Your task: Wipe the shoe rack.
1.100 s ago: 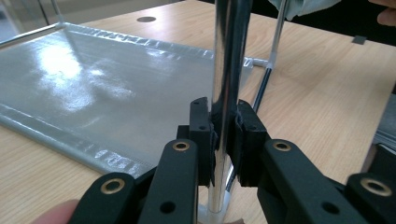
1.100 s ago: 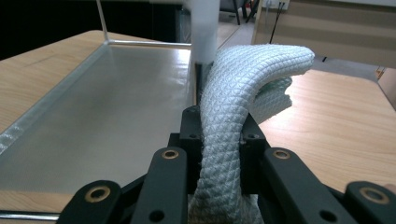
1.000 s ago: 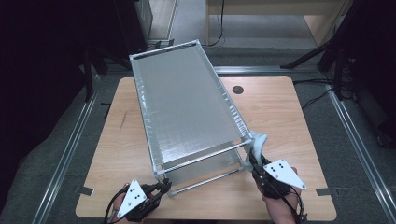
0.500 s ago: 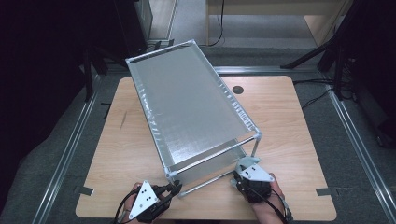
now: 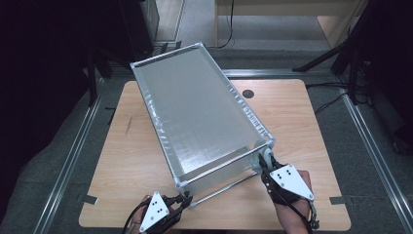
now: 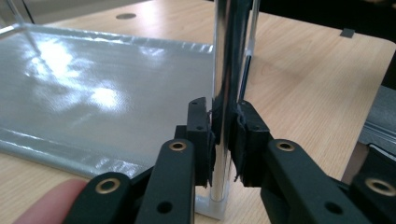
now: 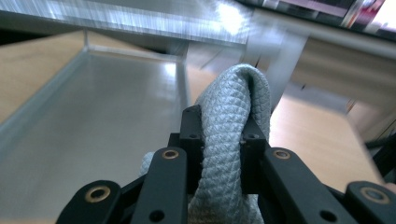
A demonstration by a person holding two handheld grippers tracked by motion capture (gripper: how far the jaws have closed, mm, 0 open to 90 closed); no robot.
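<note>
Left gripper clamps the rack's chrome post; right gripper view reveals a pinched grey cloth.

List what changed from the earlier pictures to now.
The right gripper, shut on the grey cloth, dipped toward the table's near edge, then came back up to the rack's near right corner. The left gripper stayed clamped on the chrome post, its jaws just opening slightly. Rack and table stayed put.
</note>
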